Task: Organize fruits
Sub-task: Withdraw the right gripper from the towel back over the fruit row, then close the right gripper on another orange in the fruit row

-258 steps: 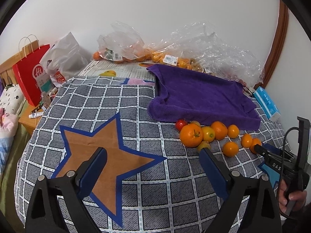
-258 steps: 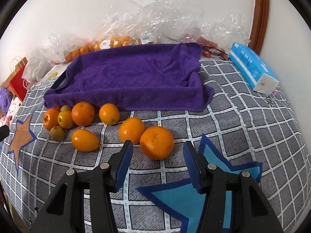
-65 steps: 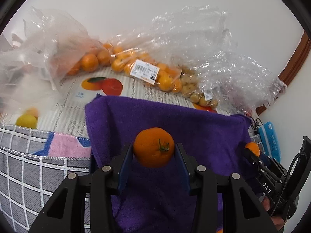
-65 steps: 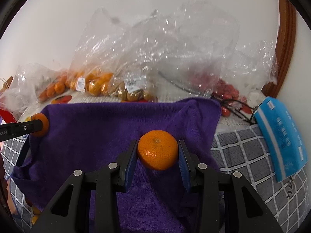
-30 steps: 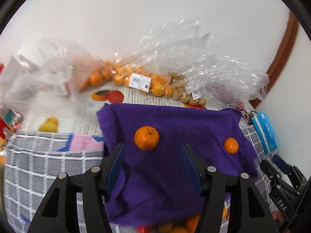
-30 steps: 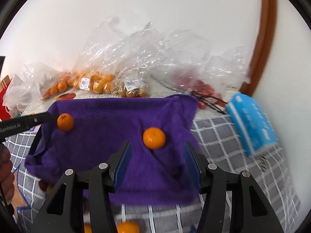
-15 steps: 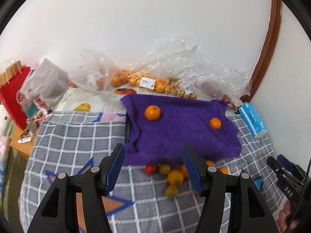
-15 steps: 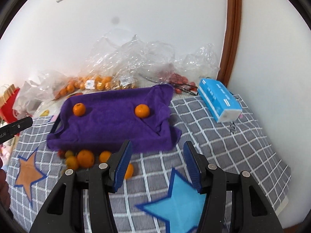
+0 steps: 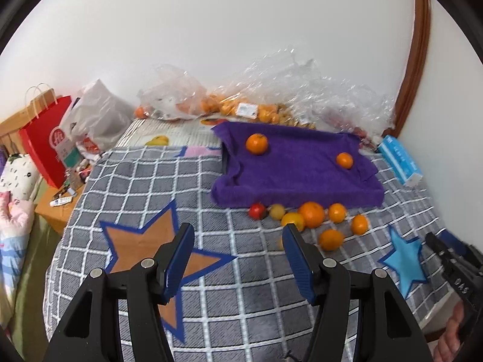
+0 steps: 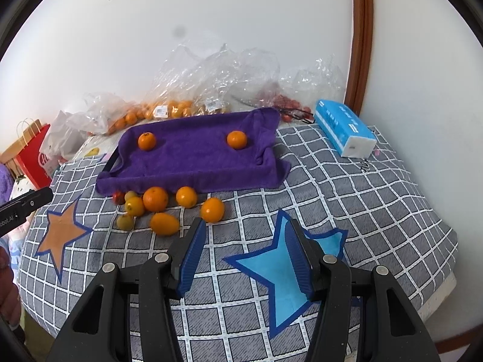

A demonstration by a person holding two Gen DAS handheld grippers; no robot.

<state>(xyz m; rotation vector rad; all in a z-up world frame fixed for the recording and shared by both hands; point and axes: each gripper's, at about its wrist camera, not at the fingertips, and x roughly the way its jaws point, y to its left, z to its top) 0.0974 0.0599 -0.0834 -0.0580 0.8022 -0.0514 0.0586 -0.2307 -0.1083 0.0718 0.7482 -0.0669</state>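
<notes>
Just two oranges (image 10: 147,141) on purple towel (image 10: 193,163)

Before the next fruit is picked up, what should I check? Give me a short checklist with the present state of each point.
1. Left gripper empty and open: ok.
2. Right gripper empty and open: ok.
3. Two oranges on the purple towel-covered tray, left orange and right orange, lying apart: ok.
4. Loose fruits waiting before the tray on the grey checked cloth: ok.
5. Free room on the tray for more: ok.
6. Nearest orange steady, not rolling: cannot tell.

Home bedroom; quilt (image 9: 145,187), pillows (image 9: 15,178)
</notes>
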